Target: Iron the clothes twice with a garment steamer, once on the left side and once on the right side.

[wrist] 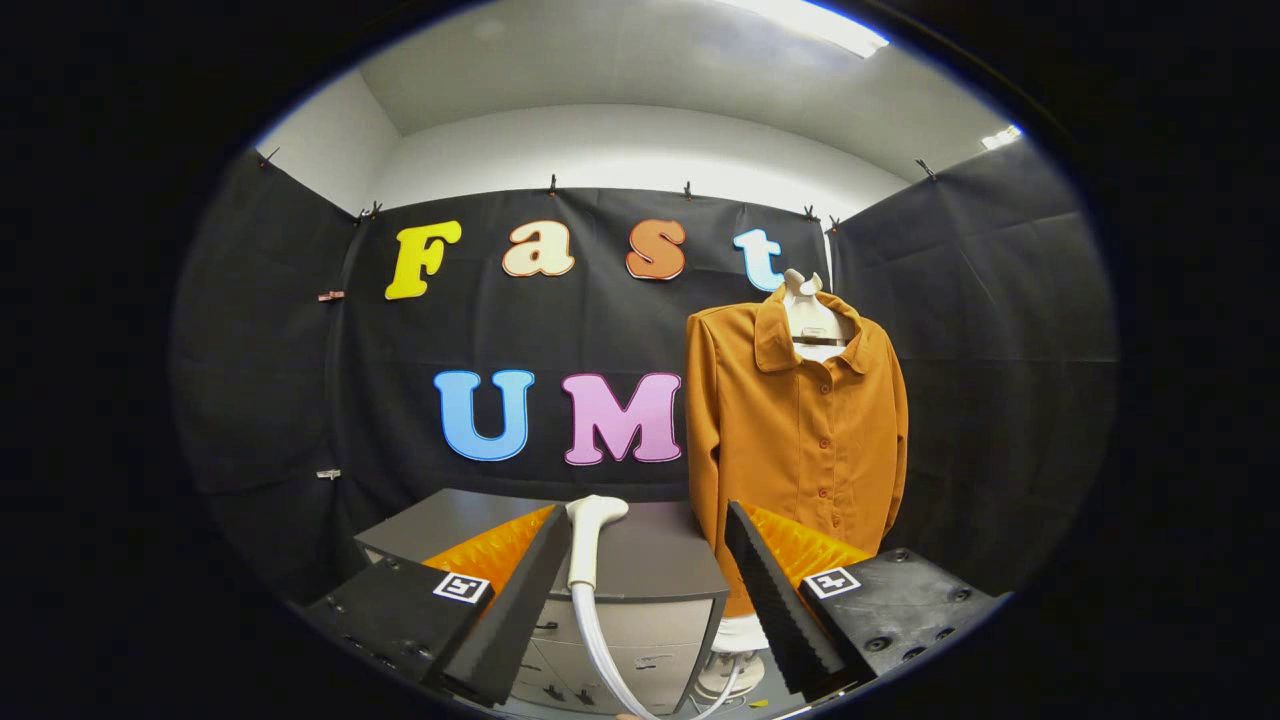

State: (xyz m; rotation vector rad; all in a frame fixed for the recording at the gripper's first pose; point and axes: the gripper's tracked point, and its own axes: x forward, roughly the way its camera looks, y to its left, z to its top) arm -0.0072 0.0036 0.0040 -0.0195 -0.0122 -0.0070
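A white garment steamer head (590, 530) rests on top of a grey cabinet (655, 565), and its white hose (598, 640) runs down over the cabinet's front. My gripper (645, 512) is open, its fingers spread wide. The steamer head lies between them, close against the left finger (520, 590) and well apart from the right finger (775, 590). Beyond the right finger an orange-brown buttoned shirt (800, 420) hangs upright on a white stand, its front facing me.
The grey cabinet has drawers (640, 665) on its front. The stand's white round base (735, 672) sits on the floor to the right of the cabinet. Black cloth walls close in the booth behind and on both sides.
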